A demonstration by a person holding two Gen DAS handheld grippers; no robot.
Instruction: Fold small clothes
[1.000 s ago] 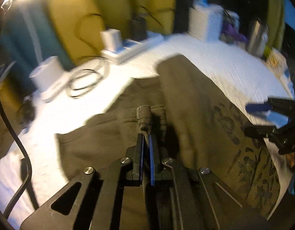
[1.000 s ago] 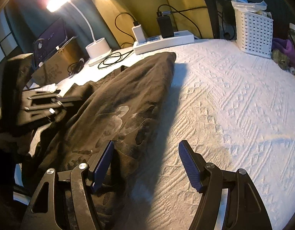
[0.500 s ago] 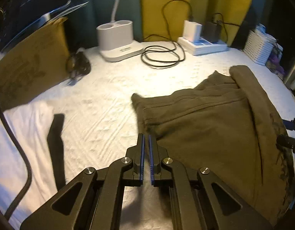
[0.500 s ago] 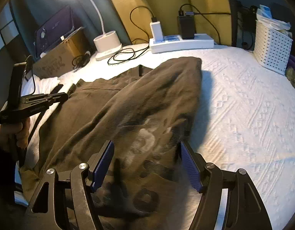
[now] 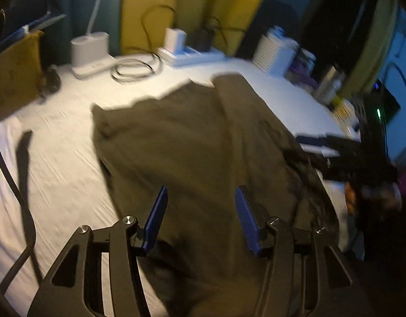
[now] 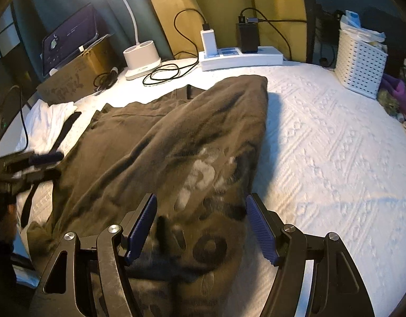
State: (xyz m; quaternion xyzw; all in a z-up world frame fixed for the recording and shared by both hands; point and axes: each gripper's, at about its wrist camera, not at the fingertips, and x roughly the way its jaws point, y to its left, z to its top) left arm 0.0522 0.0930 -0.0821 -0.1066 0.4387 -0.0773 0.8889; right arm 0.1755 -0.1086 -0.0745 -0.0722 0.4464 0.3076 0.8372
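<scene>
Now the left tool [image 5: 200,211], jaws just opened with nothing gripped, hovers over the olive garment [image 6: 160,142] on the table [image 6: 335,137]; the right tool [image 6: 201,227] hangs wide above its printed side, likely seeking fresh fold holds.

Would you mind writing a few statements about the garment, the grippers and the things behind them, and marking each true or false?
1. The dark olive garment lies on the white bedspread. True.
2. The left gripper is clamped on the garment. False: its jaws have just been opening and stand apart over the cloth.
3. The right gripper is open. True.
4. The white basket stands on the garment. False: it stands apart, at the bedspread's far right.
5. The desk lamp is unlit. False: it shines.
</scene>
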